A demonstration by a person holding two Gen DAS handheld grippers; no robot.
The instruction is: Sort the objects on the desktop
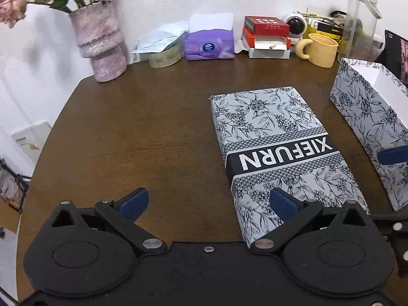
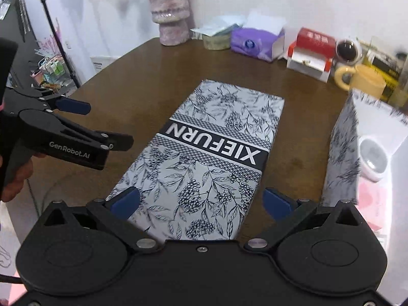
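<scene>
A flat patterned box lid [image 1: 275, 140] marked XIEFURN lies on the brown table [image 1: 142, 132]. Right of it stands the matching open box [image 1: 369, 117], which holds a white round item [image 2: 373, 158]. My left gripper [image 1: 207, 204] is open over bare table, and its right pad [image 1: 283, 204] overlaps the lid's near left corner. My right gripper [image 2: 201, 202] is open, with its fingers on either side of the near end of the lid [image 2: 216, 153]. I cannot tell whether either gripper touches the lid. The left gripper [image 2: 107, 125], held by a hand, also shows at the left of the right wrist view.
Along the back wall stand a pink vase [image 1: 99, 38] with flowers, a tape roll [image 1: 165, 56], a purple tissue pack [image 1: 209, 44], red boxes [image 1: 266, 29], a small camera [image 1: 295, 25], a yellow mug [image 1: 321, 49] and a clear bottle [image 1: 359, 17]. A lamp stand [image 2: 54, 33] is left of the table.
</scene>
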